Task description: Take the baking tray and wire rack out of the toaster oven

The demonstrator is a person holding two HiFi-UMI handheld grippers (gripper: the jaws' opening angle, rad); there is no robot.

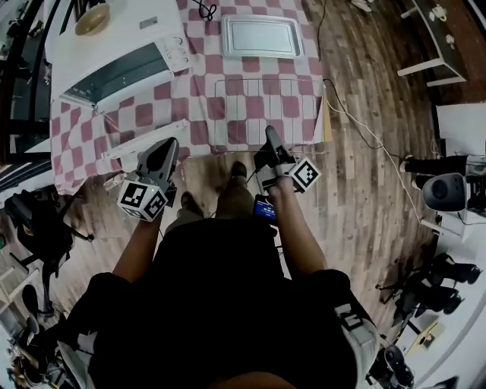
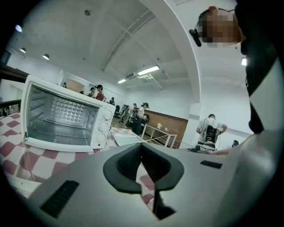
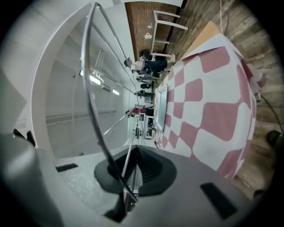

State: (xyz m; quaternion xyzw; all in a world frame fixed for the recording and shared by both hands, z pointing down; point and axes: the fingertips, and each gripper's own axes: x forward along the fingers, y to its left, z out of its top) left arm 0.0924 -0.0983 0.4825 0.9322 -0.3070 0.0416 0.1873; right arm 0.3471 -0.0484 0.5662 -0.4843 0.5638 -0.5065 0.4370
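Note:
The white toaster oven (image 1: 114,42) (image 2: 62,119) stands at the table's back left, its inside showing bare. Flat on the checkered cloth (image 1: 144,114) at the back centre lies the silver baking tray (image 1: 262,36) (image 2: 124,137). The wire rack (image 1: 266,110) (image 3: 95,111) lies over the cloth near the front right edge. My right gripper (image 1: 269,135) (image 3: 133,177) is shut on the rack's front wire, which runs between its pads. My left gripper (image 1: 168,148) (image 2: 142,150) sits at the table's front edge, left of the rack, shut with nothing in it.
A bowl (image 1: 91,19) sits on top of the oven. A cable (image 1: 364,129) trails over the wooden floor right of the table. White furniture (image 1: 433,45) stands at the back right. Tripods and gear crowd both lower sides. People stand far off in the left gripper view.

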